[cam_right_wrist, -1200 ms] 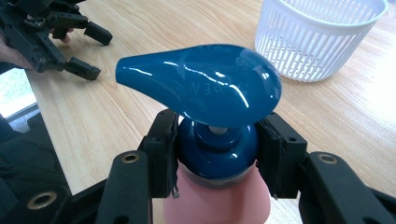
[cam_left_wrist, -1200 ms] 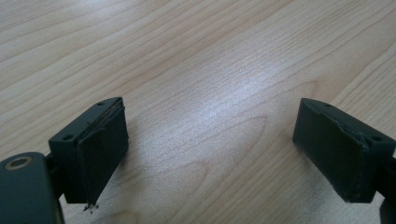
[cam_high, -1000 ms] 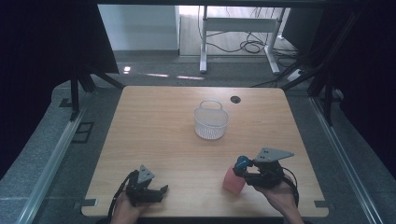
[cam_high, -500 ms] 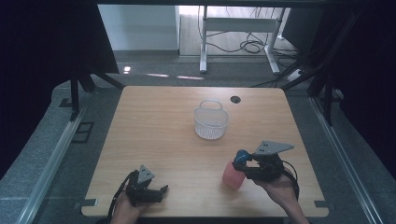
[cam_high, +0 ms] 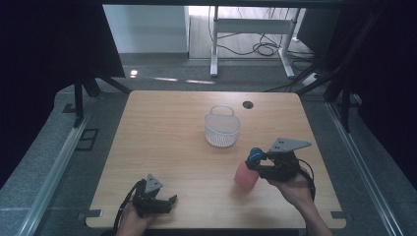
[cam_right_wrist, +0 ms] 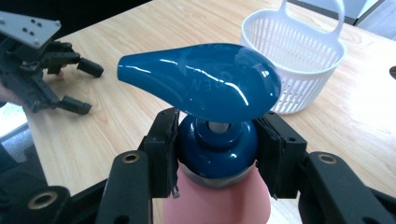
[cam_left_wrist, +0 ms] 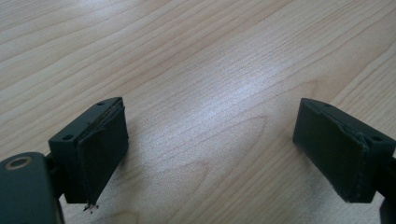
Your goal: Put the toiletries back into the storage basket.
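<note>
At the near right of the table (cam_high: 162, 128), the right gripper (cam_high: 255, 162) squeezes the blue pump top of a pink bottle (cam_high: 244, 175); near left, the left gripper (cam_high: 164, 202) rests open; a white basket (cam_high: 222, 129) sits farther back.

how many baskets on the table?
1. The white basket stands mid-table, toward the far edge, just beyond the pink pump bottle that the right claw holds by its blue collar; it also shows in the right gripper view. None looks hidden.
</note>
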A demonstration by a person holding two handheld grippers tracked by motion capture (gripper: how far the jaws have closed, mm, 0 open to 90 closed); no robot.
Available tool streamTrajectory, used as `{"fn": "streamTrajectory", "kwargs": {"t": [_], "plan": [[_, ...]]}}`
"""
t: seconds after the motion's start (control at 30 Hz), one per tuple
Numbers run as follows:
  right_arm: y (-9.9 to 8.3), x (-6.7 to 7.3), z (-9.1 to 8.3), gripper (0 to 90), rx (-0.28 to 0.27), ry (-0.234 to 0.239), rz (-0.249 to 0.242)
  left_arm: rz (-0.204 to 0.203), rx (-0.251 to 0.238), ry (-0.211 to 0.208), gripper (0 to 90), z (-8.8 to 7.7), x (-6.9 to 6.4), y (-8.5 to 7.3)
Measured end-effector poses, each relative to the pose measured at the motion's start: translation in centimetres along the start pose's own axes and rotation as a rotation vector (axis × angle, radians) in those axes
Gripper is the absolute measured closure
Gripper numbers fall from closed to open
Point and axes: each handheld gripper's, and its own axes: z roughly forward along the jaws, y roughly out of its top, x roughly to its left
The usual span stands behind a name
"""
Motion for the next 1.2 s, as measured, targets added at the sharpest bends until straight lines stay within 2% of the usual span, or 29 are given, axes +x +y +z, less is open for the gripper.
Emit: {"fn": "streamTrajectory", "kwargs": {"t": [0.8,1.2], "plan": [[3.8,-2.4,0.5,52.8,-0.021,-0.031,0.023,0.002,-0.001,0.001,10.0,0.0,0.0,0.0],[5.6,-3.1,1.2,52.8,-0.020,-0.039,0.022,0.005,0.001,0.001,10.1,0.0,0.0,0.0]]}}
